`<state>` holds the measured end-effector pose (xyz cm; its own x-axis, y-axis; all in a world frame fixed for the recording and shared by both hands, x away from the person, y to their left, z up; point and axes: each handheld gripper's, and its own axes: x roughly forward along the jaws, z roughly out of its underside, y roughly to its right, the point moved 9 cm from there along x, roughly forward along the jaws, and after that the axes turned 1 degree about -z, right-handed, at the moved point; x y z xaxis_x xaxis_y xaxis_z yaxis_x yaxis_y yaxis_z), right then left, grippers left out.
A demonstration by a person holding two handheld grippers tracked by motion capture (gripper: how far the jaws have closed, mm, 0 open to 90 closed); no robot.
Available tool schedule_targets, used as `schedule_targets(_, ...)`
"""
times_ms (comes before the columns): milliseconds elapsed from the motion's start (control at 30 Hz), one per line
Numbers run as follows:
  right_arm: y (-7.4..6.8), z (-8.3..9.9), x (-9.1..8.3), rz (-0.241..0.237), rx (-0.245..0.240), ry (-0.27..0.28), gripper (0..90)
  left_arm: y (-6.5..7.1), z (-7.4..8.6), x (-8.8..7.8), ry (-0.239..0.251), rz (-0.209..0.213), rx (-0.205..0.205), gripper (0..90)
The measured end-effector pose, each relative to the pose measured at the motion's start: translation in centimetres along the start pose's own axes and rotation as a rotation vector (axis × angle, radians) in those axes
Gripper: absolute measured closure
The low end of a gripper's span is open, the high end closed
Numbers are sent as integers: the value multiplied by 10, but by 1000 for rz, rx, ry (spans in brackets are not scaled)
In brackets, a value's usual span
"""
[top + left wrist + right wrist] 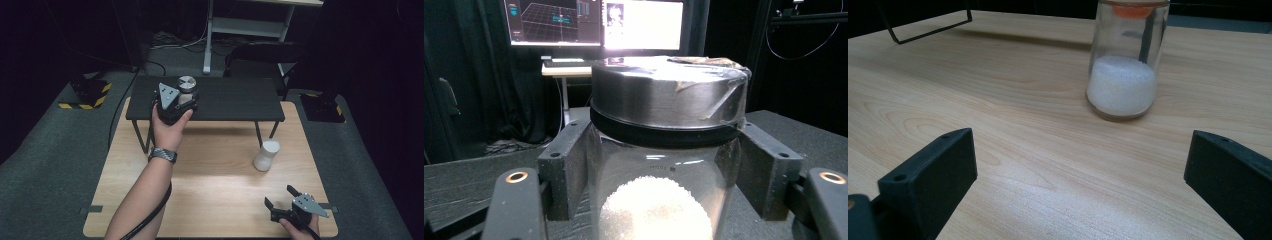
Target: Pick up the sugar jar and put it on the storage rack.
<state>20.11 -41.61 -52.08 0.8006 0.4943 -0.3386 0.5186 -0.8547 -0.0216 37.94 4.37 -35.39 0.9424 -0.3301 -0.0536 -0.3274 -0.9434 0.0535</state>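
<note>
A glass jar with a metal lid [186,90] stands over the left part of the black raised shelf [235,100]; white grains fill its lower half. My left gripper [184,99] is shut on this jar, and in the left gripper view both black jaws press the glass of the jar [664,200] just below the lid [669,95]. A second glass jar [266,155] with white grains stands on the wooden table, right of centre. My right gripper [281,195] rests near the table's front right corner, open, with that jar [1125,65] ahead of it and apart from it.
The light wooden table [210,175] carries the black shelf on thin metal legs [147,135]. Black floor stands with yellow stripes [87,95] flank the table. A white desk frame [240,30] stands behind, and monitors [594,22] glow in the left gripper view.
</note>
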Motion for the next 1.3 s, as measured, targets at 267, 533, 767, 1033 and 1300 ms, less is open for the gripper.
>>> schedule_targets(267, 0, 0, 0, 2, -2, 4, 0, -1, 1, 7, 9, -4, -1, 304)
schedule_targets(533, 0, 0, 0, 2, -4, 3, 0, 0, 0, 9, 3, -11, 2, 303)
schedule_targets(767, -1, 0, 0, 3, -4, 4, 0, 1, -3, 9, -14, -16, -1, 302)
schedule_targets(1033, -1, 0, 0, 3, -5, 3, 0, 1, -7, 8, -11, -19, -23, 230)
schedule_targets(1300, -1, 0, 0, 4, -8, 3, 0, 4, -10, 7, -35, -27, -23, 29)
